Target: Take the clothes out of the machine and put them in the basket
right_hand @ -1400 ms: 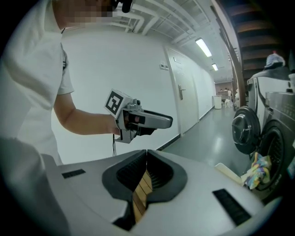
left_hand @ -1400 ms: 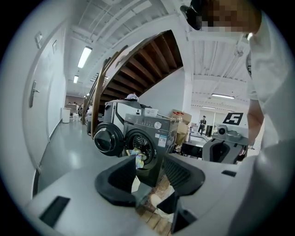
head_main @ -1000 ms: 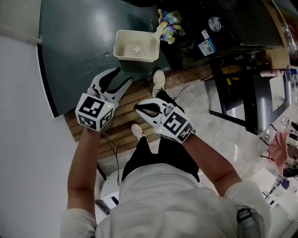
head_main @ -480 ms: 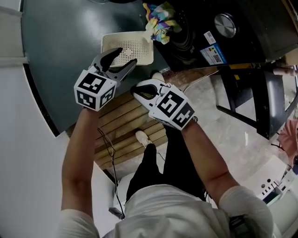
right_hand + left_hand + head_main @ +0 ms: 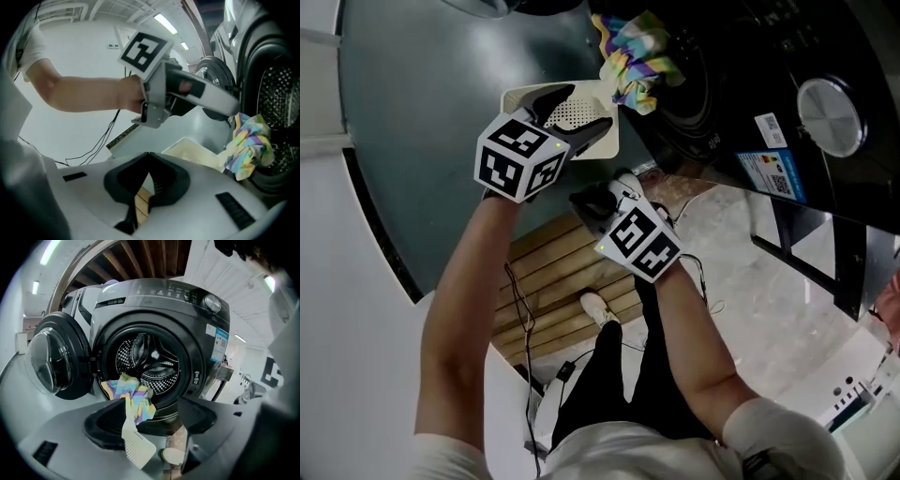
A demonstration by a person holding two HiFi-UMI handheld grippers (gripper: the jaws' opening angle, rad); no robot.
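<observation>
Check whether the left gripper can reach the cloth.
Probably yes: the door stands open, the cloth hangs from the drum mouth straight ahead, and the left gripper, whose fingers have just been opening, holds nothing.

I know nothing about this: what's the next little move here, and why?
Probably ease the left gripper forward onto the multicoloured cloth hanging from the open dark washing machine. Its jaws have just been opening, nothing is between them yet, and the cloth lies straight ahead, near the cream perforated plastic basket.
</observation>
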